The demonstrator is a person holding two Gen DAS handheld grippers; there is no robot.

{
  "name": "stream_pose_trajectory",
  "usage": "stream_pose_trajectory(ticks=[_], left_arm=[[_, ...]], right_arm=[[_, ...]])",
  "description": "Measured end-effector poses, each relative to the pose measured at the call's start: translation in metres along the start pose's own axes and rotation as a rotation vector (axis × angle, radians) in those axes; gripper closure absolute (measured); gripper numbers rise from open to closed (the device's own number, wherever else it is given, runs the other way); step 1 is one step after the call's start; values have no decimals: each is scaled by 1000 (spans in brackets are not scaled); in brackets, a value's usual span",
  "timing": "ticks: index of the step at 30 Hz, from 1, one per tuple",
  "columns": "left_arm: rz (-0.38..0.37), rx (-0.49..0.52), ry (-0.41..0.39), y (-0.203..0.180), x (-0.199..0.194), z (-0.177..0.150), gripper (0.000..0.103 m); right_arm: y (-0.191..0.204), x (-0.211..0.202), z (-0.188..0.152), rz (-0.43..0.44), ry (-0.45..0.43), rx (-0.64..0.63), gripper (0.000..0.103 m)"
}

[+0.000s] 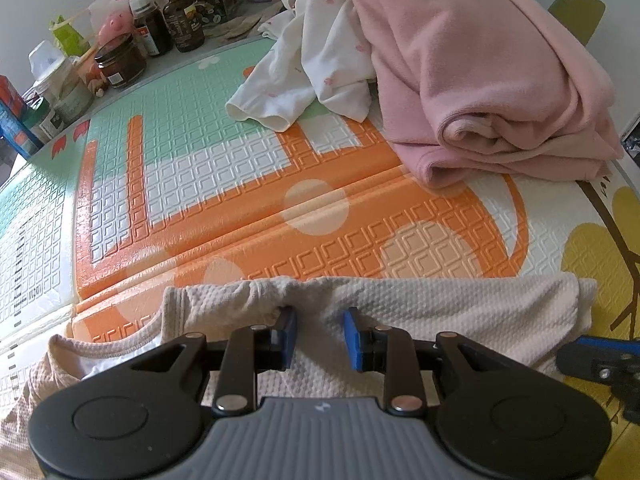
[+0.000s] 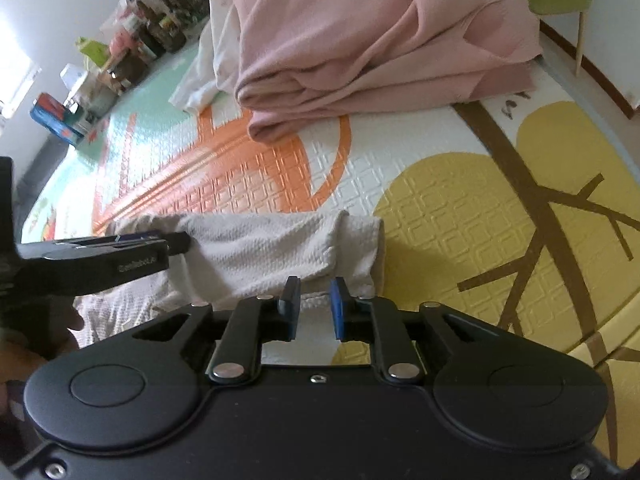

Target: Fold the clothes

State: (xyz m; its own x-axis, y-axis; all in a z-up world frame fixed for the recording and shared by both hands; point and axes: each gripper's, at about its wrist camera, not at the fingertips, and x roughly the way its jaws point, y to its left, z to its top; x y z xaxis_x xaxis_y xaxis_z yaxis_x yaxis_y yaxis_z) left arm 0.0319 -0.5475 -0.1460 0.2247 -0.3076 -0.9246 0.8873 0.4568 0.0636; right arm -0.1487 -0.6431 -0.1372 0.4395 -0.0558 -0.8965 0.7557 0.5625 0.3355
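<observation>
"Two grippers at the beige waffle-knit garment, which lies on the play mat in front of the pink pile, long axis side to side."

"Holding it?"

"No. The left gripper stands partly open at the bunched far hem; the right gripper, narrowly open, sits near the garment's right end."

"Next?"

"Probably folding along that axis; both are equally close."

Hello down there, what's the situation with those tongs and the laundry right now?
Left tongs apart, over the beige top's folded edge. Right tongs apart, nothing pinched, at its right end. Pink blanket and white garment piled beyond, not in the way.
</observation>
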Motion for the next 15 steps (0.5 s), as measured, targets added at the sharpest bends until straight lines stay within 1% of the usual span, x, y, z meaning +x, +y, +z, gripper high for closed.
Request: stream_pose_trajectory(ticks=[2,4,8,13,14,15], left_arm=[[-1,2,-1,0,0,0,74],[-2,4,-1,0,1,0,74],[1,11,-1,-1,1,0,74],[-3,11,0,-1,1,-1,74],[-4,11,0,-1,1,-1,74],[-4,11,0,0,1,-1,74]], right_arm=[[2,6,0,-19,12,1,88],[4,10,0,-33,15,0,84],[11,14,3,-58,18,-10,68],[18,18,3,-100,14,-19,70],[18,19,2,-108,12,-20,73],[19,19,2,-121,10,-24,80]])
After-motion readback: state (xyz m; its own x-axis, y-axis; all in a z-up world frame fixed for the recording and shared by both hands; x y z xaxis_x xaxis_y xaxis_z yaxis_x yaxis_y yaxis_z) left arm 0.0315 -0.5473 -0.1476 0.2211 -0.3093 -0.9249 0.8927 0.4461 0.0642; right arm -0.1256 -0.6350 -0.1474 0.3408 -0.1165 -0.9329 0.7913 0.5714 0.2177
